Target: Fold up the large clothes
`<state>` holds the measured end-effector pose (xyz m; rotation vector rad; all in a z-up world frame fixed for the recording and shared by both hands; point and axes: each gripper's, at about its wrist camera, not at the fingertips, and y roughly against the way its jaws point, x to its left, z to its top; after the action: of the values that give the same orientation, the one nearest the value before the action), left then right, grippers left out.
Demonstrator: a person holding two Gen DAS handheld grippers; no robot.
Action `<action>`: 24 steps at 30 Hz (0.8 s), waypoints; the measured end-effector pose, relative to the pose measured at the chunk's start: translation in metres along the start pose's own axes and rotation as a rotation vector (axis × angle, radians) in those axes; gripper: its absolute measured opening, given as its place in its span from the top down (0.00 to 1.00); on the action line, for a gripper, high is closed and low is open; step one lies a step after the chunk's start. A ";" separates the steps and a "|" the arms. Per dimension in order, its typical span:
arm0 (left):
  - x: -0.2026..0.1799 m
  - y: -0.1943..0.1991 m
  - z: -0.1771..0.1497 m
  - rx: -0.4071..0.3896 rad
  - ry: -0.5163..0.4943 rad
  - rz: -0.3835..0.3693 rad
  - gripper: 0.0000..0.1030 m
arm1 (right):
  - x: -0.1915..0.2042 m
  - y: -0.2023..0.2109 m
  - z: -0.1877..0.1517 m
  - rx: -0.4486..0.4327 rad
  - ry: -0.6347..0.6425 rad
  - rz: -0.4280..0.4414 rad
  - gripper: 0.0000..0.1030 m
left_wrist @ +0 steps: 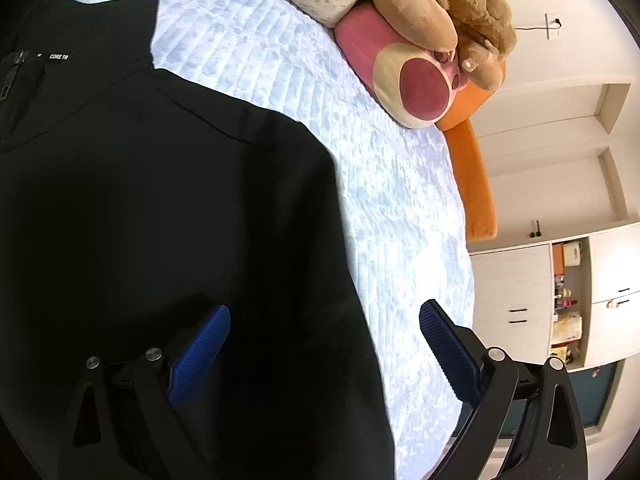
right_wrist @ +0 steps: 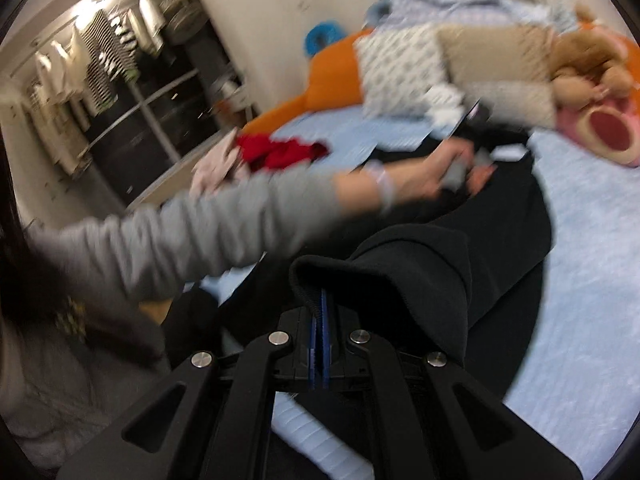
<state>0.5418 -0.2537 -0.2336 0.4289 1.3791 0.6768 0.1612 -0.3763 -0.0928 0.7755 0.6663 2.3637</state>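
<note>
Two grippers share this fold: our right gripper (right_wrist: 319,312) pinches the ribbed cuff of the large black zip-up jacket (left_wrist: 160,208), while our left gripper (left_wrist: 324,344) stands spread, one blue pad over the cloth. We should carry the sleeve across the jacket's body, keeping it taut and flat. The jacket lies on the pale blue quilted bedspread (left_wrist: 400,208), below the pink plush toy (left_wrist: 400,76)

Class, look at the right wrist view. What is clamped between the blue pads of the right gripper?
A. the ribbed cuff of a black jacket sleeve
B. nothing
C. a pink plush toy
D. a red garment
A: the right gripper is shut on the ribbed cuff of the black jacket.
</note>
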 end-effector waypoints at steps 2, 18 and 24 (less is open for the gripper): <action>-0.003 -0.012 0.007 0.016 -0.022 0.035 0.06 | 0.002 -0.009 -0.006 0.016 -0.010 0.032 0.98; -0.024 -0.006 0.019 -0.011 -0.196 0.183 0.88 | 0.036 -0.042 0.021 -0.085 0.083 0.062 0.97; -0.013 -0.029 0.018 0.040 -0.246 0.224 0.86 | 0.059 -0.136 -0.015 0.122 0.214 -0.086 0.94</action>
<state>0.5647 -0.2816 -0.2401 0.6837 1.1223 0.7524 0.1587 -0.2452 -0.1631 0.5360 0.9215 2.3643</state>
